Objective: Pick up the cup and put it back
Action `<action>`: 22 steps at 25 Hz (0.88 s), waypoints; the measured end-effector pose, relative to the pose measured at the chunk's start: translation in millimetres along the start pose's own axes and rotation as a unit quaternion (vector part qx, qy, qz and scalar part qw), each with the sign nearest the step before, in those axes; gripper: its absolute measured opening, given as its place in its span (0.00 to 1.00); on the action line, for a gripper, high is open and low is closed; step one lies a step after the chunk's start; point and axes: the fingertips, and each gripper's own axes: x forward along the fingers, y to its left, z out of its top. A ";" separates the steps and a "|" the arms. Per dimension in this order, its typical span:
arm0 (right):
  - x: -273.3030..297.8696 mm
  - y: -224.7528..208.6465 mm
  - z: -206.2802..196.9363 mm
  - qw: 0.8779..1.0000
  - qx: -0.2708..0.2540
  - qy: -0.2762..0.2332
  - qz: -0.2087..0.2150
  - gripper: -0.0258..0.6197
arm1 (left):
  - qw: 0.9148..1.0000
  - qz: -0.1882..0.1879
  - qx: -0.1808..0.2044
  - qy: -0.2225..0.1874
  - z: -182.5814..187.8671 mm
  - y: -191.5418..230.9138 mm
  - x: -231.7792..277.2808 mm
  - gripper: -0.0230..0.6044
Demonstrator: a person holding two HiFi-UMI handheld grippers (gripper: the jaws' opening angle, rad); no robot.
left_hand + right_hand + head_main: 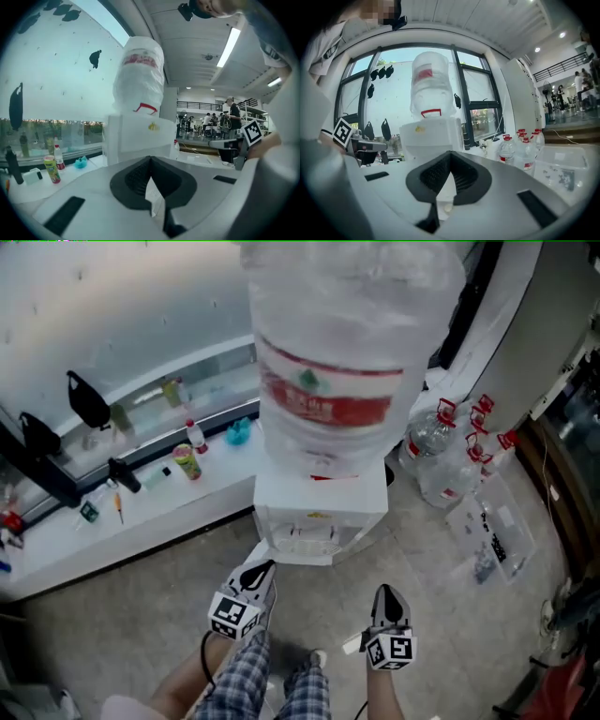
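A white water dispenser point(319, 507) stands on the floor with a large clear bottle point(342, 343) with a red label on top of it. I cannot make out a cup in any view. My left gripper point(258, 573) hangs just before the dispenser's lower front, its jaws closed together with nothing between them. To its right, my right gripper point(387, 598) is level with it, also shut and empty. Both gripper views face the dispenser point(140, 133) point(431, 133), the left gripper point(151, 161) and the right gripper point(450, 157) each with pads meeting at the tip.
A white window ledge point(141, 507) to the left carries a green can point(187, 462), a small red-capped bottle point(195, 435), a blue object point(239, 432) and dark tools. Several red-capped water jugs point(450, 460) and a clear plastic box point(492, 540) sit on the floor at the right.
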 end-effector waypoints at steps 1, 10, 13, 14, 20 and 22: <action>-7.3 3.5 24.4 1.000 0.000 -0.002 -0.003 0.07 | 1.000 0.005 0.001 -0.002 24.0 1.4 -10.8 0.08; -55.6 22.8 193.6 0.998 -0.019 -0.053 -0.016 0.07 | 0.998 0.039 0.019 -0.043 180.4 4.0 -73.4 0.08; -65.3 21.3 231.5 0.997 -0.034 -0.072 -0.022 0.07 | 0.997 0.046 0.021 -0.059 211.0 3.6 -85.2 0.08; -68.1 21.2 240.7 0.996 -0.038 -0.076 -0.023 0.07 | 0.997 0.048 0.017 -0.062 217.9 3.7 -88.1 0.08; -86.8 24.7 272.1 0.993 -0.051 -0.100 -0.029 0.07 | 0.995 0.048 0.024 -0.080 250.0 -4.3 -100.4 0.08; -93.6 24.4 275.8 0.993 -0.050 -0.106 -0.029 0.07 | 0.994 0.048 0.023 -0.091 259.8 -7.1 -102.6 0.08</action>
